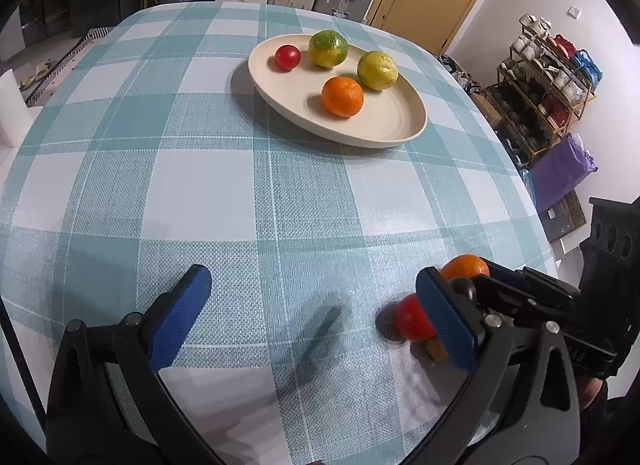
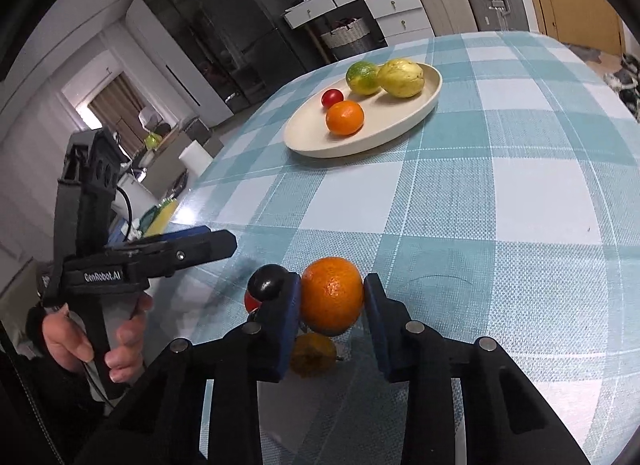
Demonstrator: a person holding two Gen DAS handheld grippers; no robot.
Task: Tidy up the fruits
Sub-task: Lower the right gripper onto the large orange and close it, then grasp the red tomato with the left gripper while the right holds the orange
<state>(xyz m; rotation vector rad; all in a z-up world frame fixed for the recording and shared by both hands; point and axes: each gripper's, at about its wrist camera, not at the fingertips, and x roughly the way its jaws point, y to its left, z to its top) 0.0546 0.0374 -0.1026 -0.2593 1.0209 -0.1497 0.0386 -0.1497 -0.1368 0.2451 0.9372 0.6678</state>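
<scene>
Right gripper (image 2: 332, 305) clamped on the near orange (image 2: 331, 295), blue pads pressed to both its flanks, fruit held just above the checked tablecloth (image 2: 500, 205) at the table's near edge. Tucked against the left pad: a dark, near-black round fruit (image 2: 267, 281) and a sliver of a small red one (image 2: 251, 302) behind it; under the orange, a dull yellow-brown fruit (image 2: 312, 353), possibly a shrivelled one, too hidden to call. From the left wrist view, same cluster low on the right: red fruit (image 1: 414, 317) against a blue pad, the gripped orange (image 1: 466, 266) peeking above. Left gripper (image 1: 320, 317) spread wide, nothing between its fingers, poised over bare cloth beside that cluster; a hand (image 2: 100, 341) wrapped round its handle. Further back, the cream plate (image 1: 400, 133) sitting well apart from both grippers, loaded with four: a small red fruit (image 1: 287, 58), a green-yellow citrus (image 1: 328, 48), a yellow-green fruit (image 1: 377, 70), and a second orange (image 1: 342, 97) nearest the front rim. None of the plated fruit touching in that view, though the two greenish ones seem to meet in the right wrist view
</scene>
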